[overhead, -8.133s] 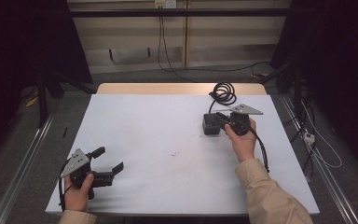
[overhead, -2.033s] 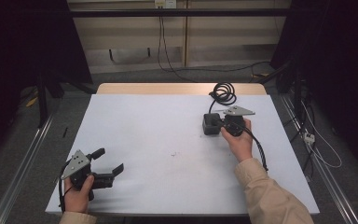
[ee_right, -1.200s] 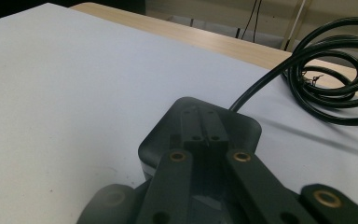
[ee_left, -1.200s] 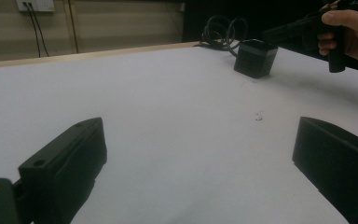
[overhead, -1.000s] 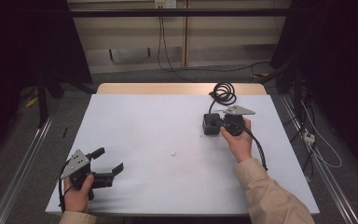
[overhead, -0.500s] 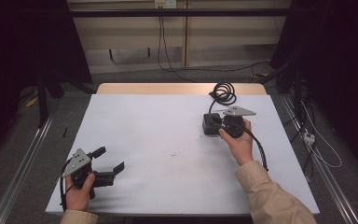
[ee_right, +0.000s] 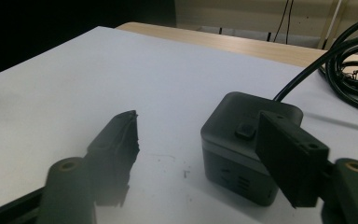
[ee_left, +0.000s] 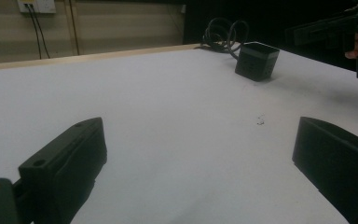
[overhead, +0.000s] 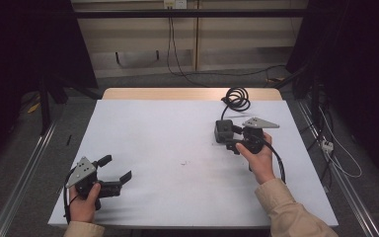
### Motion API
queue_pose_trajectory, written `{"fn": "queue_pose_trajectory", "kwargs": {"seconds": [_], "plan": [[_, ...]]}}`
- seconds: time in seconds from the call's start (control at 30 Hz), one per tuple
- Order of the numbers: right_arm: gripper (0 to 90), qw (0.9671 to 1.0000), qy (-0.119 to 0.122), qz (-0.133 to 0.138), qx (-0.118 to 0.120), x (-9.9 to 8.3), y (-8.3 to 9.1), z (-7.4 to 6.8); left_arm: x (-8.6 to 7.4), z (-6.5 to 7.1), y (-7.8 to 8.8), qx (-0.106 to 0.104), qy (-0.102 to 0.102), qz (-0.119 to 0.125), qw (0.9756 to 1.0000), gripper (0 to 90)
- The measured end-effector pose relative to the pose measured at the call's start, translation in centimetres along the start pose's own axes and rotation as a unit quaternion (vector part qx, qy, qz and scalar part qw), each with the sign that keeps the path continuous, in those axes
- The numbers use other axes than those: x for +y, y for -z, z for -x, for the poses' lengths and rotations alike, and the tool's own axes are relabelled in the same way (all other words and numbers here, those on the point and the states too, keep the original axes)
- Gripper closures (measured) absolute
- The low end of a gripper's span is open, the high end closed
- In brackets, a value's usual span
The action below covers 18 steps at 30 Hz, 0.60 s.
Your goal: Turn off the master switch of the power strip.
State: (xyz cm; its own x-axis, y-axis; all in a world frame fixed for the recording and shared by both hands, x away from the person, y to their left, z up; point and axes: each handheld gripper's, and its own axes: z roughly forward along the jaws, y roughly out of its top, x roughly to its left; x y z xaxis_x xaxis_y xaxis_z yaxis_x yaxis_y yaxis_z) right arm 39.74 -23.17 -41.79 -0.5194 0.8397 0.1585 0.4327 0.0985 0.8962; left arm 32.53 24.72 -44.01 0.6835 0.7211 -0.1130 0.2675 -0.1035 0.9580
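Note:
A black cube-shaped adapter (overhead: 221, 131) sits on the white table (overhead: 177, 138), right of centre, with its cable (overhead: 237, 98) coiled behind it. My right gripper (overhead: 232, 138) is held low beside the cube, open and holding nothing. In the right gripper view the cube (ee_right: 242, 140) stands just ahead, behind the right-hand jaw rather than centred in the gap of the right gripper (ee_right: 198, 122). I cannot tell whether they touch. My left gripper (overhead: 117, 167) rests near the front left corner, open and holding nothing. The left gripper (ee_left: 198, 130) looks across bare table at the distant cube (ee_left: 257, 60).
A tiny dark speck (overhead: 183, 162) lies mid-table. A wooden strip (overhead: 187, 94) edges the far side. Metal rails (overhead: 24, 173) run along the floor on both sides, and loose cables (overhead: 335, 153) lie on the floor to the right.
Almost nothing differs. The right gripper has shifted only slightly beside the cube, and the left gripper has stayed in place.

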Motion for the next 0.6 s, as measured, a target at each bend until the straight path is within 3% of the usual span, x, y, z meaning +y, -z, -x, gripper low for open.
{"fn": "queue_pose_trajectory", "kwargs": {"seconds": [0.23, 0.6], "plan": [[22.9, 1.0, -0.003, 0.004, 0.007, -0.7, 1.4, -0.2, 0.0, 0.0, 0.0, 0.002, -0.001, -0.001, 1.0, 2.4], [20.0, 0.9999, 0.011, -0.003, 0.011, -1.7, 3.0, -0.3, 0.0, 0.1, 0.0, 0.001, 0.0, 0.0, 1.0, 2.4]]}}
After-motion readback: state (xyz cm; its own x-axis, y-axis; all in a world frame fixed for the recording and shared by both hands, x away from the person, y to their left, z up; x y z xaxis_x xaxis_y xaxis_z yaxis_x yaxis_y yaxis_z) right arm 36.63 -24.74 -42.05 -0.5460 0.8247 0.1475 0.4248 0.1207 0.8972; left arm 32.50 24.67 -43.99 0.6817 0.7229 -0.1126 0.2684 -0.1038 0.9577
